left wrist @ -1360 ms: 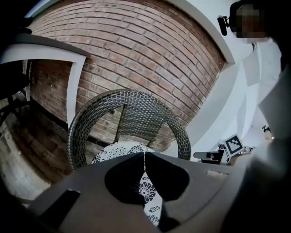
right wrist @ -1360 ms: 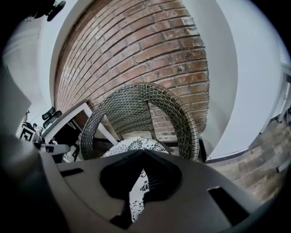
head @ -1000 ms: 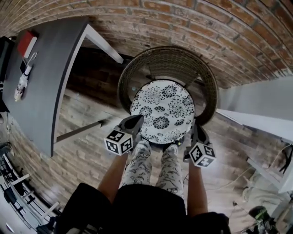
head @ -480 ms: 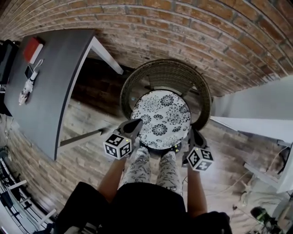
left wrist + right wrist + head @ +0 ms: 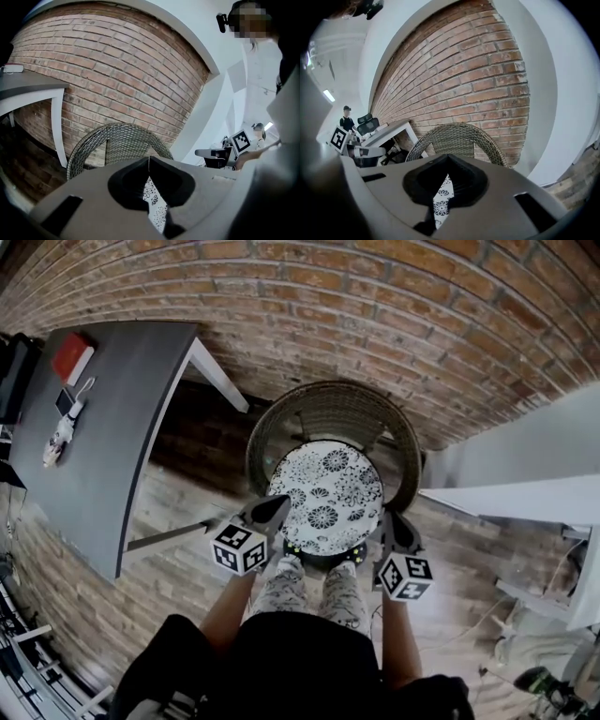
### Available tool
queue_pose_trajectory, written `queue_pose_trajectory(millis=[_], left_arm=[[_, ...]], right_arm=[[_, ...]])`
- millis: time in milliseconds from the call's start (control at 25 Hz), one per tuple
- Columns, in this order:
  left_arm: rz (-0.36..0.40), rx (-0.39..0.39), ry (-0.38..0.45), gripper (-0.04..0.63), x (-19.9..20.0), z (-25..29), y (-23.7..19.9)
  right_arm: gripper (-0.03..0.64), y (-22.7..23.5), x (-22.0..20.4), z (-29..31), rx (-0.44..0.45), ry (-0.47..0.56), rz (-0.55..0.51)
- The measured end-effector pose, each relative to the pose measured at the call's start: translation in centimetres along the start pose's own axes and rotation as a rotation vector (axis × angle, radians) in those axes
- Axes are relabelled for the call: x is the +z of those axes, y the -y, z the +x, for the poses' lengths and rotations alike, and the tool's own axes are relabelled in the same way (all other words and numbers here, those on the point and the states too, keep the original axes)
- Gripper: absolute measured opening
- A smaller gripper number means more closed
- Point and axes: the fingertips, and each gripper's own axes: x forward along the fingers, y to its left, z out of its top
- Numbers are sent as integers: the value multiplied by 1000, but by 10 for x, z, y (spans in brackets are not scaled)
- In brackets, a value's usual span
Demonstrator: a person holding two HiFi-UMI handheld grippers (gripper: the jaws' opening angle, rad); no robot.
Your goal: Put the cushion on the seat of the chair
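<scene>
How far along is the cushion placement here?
Done: the cushion is gripped, with the left gripper and right gripper each shut on its near edge. In hand: it is held at the wicker chair, seemingly not set down yet. Left: lowering it onto the chair and letting go.

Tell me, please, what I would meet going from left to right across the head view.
grey table → left tool → floral cushion → right tool → white surface
</scene>
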Motion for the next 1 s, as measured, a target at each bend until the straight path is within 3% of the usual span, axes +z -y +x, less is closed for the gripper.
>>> queue_pose_trajectory(millis=[440,1000], left_arm=[[23,-7,82,8,41,-22,6],[147,-93,128,8,82,-57,33]], right_arm=[[0,-17,20,-23,-2,49,-6],[0,-40,62,-54,-15,155,-7]])
